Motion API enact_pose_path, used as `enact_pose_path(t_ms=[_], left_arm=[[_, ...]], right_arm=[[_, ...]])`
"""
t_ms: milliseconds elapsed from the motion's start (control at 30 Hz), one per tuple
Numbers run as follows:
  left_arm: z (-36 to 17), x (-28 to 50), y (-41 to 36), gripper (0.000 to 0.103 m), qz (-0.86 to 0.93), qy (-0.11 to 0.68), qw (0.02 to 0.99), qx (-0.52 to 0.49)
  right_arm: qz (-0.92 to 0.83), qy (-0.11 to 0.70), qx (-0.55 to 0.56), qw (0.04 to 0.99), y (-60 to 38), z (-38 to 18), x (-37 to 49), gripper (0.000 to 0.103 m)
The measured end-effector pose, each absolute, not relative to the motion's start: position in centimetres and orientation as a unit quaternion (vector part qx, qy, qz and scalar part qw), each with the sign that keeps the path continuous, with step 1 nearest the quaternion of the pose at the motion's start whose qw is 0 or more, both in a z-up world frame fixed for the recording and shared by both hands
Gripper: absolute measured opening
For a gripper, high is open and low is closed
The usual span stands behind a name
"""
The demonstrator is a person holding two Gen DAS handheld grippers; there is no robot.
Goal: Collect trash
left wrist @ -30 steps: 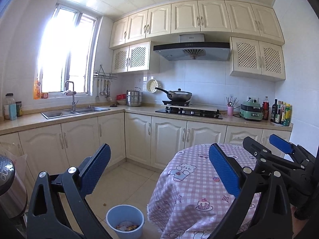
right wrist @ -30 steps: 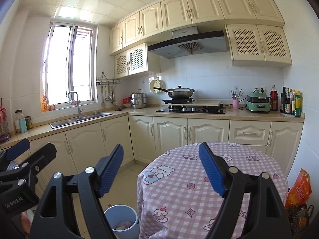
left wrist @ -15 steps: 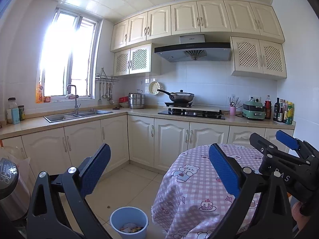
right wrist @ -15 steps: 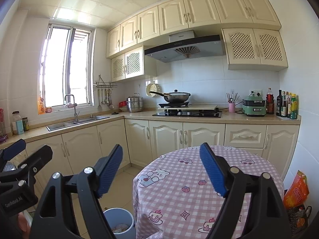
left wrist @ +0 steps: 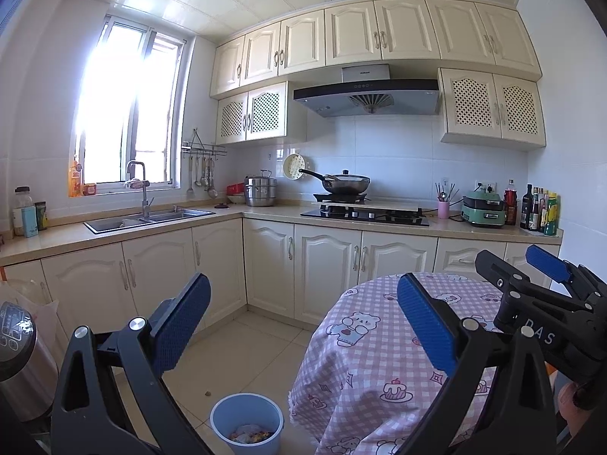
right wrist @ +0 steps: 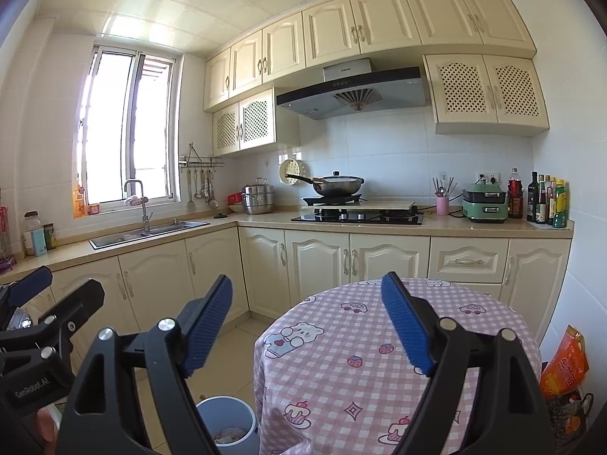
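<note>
A light blue trash bin (left wrist: pixel 246 422) stands on the tiled floor left of the round table, with scraps of trash inside; it also shows in the right wrist view (right wrist: pixel 227 422). A small dark scrap (left wrist: pixel 207 393) lies on the floor beside it. My left gripper (left wrist: pixel 303 322) is open and empty, held above the floor and the table's left side. My right gripper (right wrist: pixel 305 322) is open and empty above the table. Each gripper shows at the edge of the other's view.
The round table has a pink checked cloth (right wrist: pixel 341 360). Cream base cabinets (left wrist: pixel 303 265) run along the back and left, with sink (left wrist: pixel 148 220) and hob (left wrist: pixel 364 214). A steel appliance (left wrist: pixel 19 356) stands at left. An orange bag (right wrist: pixel 565 364) sits at right.
Both views have drawn back and tilted up slightly; the table and bin sit a bit lower and further right. Both grippers stay open and empty.
</note>
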State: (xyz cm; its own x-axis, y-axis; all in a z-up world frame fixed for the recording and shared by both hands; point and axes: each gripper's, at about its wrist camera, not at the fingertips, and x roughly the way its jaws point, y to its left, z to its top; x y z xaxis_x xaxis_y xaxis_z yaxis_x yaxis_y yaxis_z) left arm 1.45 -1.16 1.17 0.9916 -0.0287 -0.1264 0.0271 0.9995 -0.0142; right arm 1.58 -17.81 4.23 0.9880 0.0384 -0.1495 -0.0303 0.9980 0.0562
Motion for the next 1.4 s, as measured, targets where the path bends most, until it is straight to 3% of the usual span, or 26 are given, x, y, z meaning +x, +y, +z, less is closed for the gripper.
enact_pose_path(t_ms=[1400], left_arm=[[0.63, 1.40, -0.72, 0.095, -0.017, 0.071, 0.997, -0.004]], right_arm=[[0.031, 0.089, 0.038, 0.995, -18.50, 3.85, 2.10, 0.081]])
